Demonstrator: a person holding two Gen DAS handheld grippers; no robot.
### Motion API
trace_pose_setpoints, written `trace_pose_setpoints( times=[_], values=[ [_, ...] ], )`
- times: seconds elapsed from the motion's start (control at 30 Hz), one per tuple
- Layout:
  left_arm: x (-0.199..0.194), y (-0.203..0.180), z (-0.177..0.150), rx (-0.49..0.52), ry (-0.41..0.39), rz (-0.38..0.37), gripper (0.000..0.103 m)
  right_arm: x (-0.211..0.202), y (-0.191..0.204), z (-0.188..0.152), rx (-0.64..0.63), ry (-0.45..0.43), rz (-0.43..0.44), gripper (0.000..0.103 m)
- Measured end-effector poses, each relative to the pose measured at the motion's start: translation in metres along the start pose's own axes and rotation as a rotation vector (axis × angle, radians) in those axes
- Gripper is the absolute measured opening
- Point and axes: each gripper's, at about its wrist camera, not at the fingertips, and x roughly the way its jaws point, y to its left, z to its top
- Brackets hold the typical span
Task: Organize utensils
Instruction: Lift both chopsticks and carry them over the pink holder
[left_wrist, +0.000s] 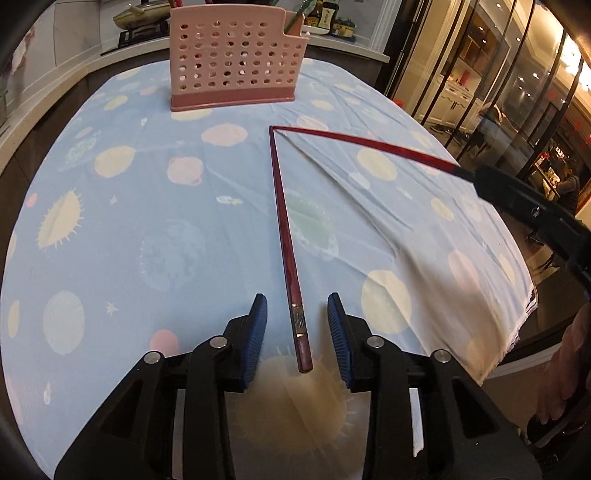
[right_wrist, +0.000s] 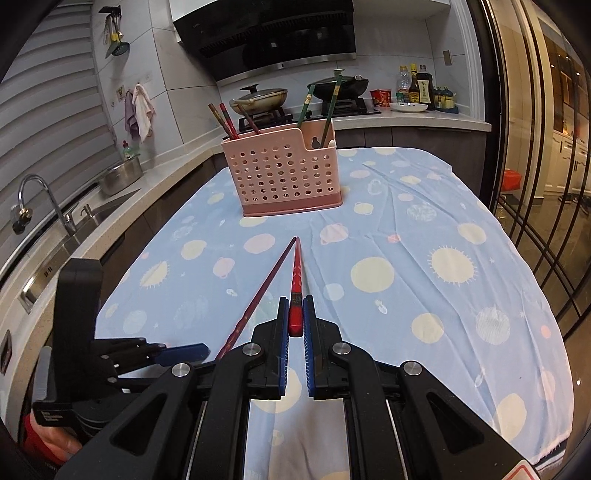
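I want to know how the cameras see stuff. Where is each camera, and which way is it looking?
Left wrist view: sits on the left tongs, looking across the table at the pink holder; its open fingers straddle the dark red chopstick.
Right wrist view: sits on the right tongs, facing the holder and stove; they pinch the bright red chopstick.
Both show the holder, both chopsticks, the other tongs.

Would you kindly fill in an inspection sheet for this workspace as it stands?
Surface: table under blue planet-print cloth, wrinkled.
Job's things: pink holder upright, holding red and green chopsticks; dark red chopstick lying flat; bright red chopstick gripped, tips meeting.
Clutter: nothing seen on the cloth.
Grippers: left gripper open, straddling the flat chopstick's end; right gripper shut on its chopstick.
Cables: nothing seen.
Surroundings: sink, stove with pans, sauce bottles.
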Motion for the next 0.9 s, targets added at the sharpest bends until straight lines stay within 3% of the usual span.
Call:
trace_pose_setpoints(
  times=[0.07, 0.13, 0.4, 0.63, 0.9],
  values=[
    [-0.001, 0.0, -0.001, 0.011, -0.011, 0.023, 0.015, -0.001, 0.0, 0.0, 0.003, -0.002, 0.0, 0.007],
    [-0.002, 0.004, -0.001, -0.006, 0.0, -0.003, 0.008, -0.001, 0.0, 0.0, 0.002, -0.002, 0.0, 0.007],
    [-0.029, 0.015, 0.006, -0.029, -0.048, -0.007, 0.007, -0.006, -0.002, 0.008, -0.004, -0.025, -0.009, 0.007],
    [-0.086, 0.035, 0.046, -0.047, -0.22, 0.016, 0.007, -0.017, -0.006, 0.042, -0.014, -0.108, 0.001, 0.007],
    [-0.122, 0.043, 0.107, -0.007, -0.372, 0.069, 0.007, -0.02, -0.01, 0.093, -0.028, -0.199, 0.012, 0.007]
  ],
)
